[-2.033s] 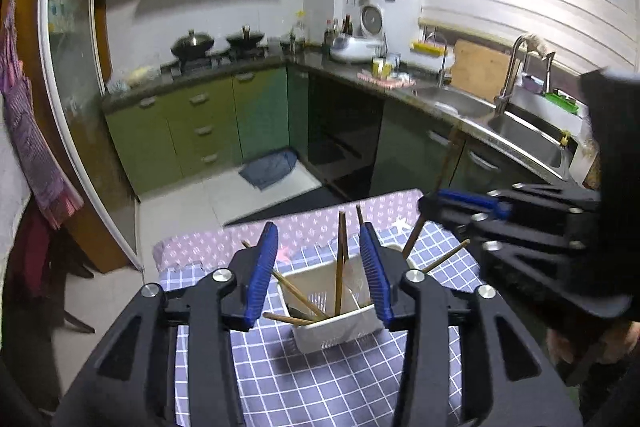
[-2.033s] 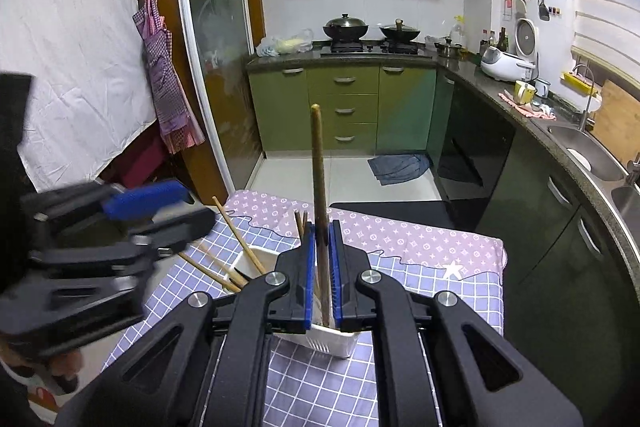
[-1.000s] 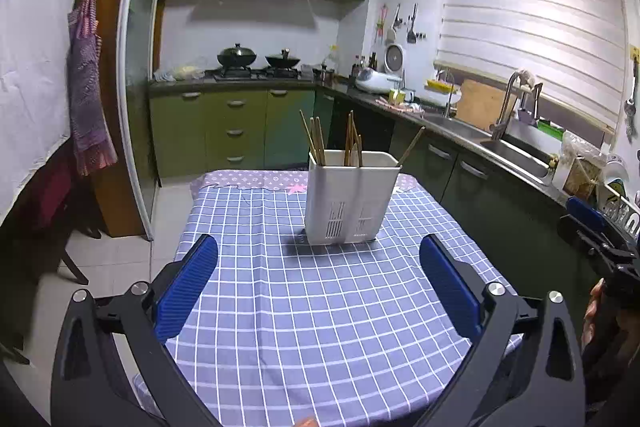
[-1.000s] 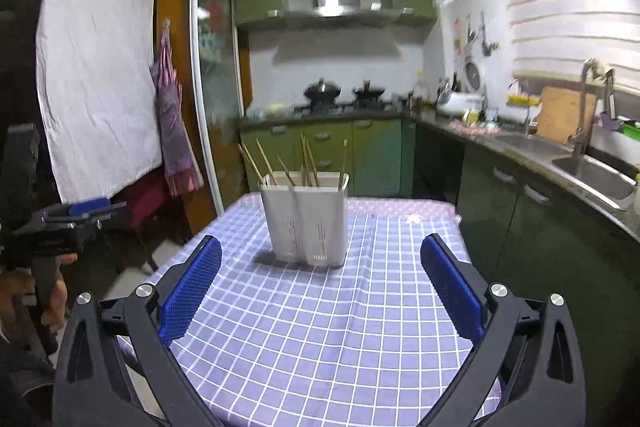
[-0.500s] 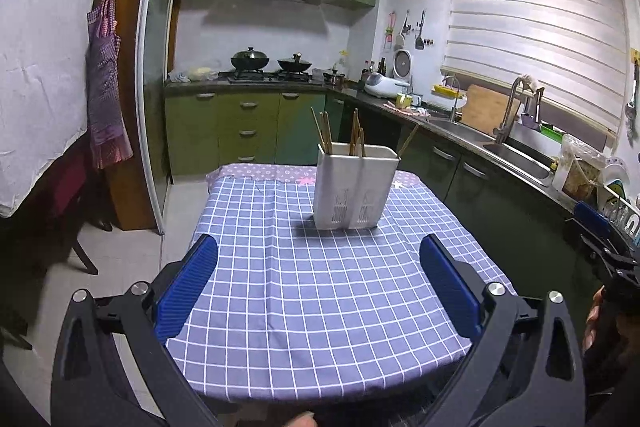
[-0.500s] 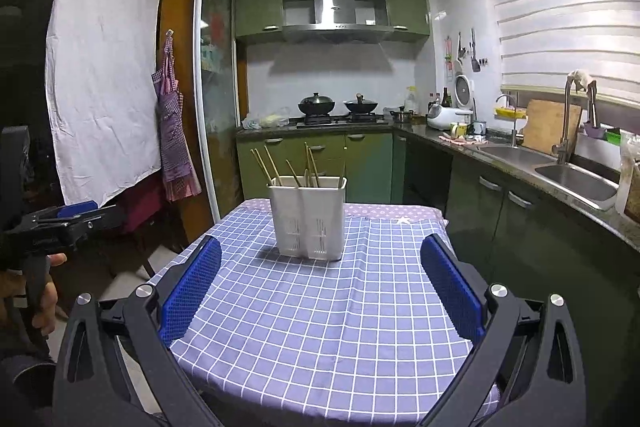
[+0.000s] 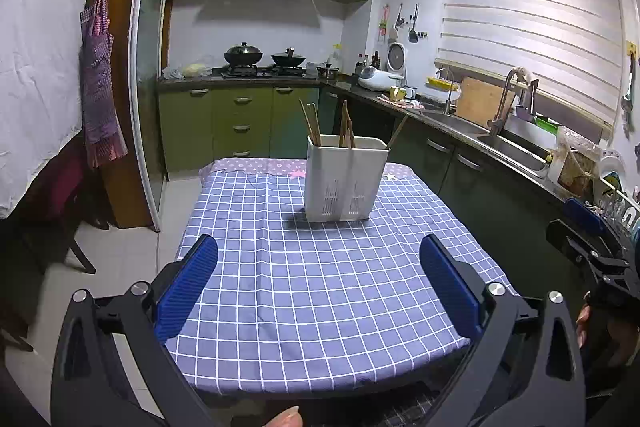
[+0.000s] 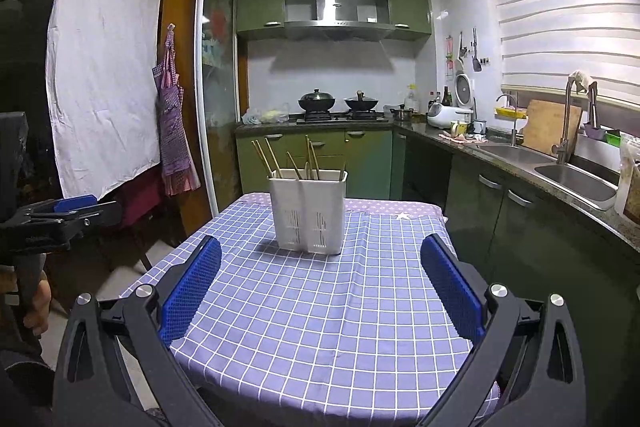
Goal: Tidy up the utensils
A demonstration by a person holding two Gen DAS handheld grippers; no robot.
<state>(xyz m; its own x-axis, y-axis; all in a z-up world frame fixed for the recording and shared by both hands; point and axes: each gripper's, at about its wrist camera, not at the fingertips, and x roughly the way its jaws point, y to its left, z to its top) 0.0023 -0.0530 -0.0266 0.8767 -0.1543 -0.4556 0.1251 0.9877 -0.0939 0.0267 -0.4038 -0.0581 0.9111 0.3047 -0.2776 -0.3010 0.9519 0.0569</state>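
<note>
Both grippers (image 7: 318, 291) (image 8: 320, 291) hang empty, fingers spread, near the counter (image 8: 320, 327) — light, stiff chopsticks (image 8: 272, 157) in the caddy (image 8: 307, 213) suit mid-shaft pinches.

Holder (image 7: 345, 179): on tablecloth (image 7: 320, 287), far half of table, 12 o'clock from left gripper (image 7: 318, 279).
Chopsticks (image 7: 312, 125): upright in holder, leaning out at rim.
Right gripper (image 8: 320, 283): near table edge, holder at 12 o'clock.
Stove (image 8: 340, 115): behind table, 12 o'clock.
Sink (image 8: 576, 179): 2 o'clock, along counter.
Apron (image 8: 174, 139): 10 o'clock, beside door frame.
</note>
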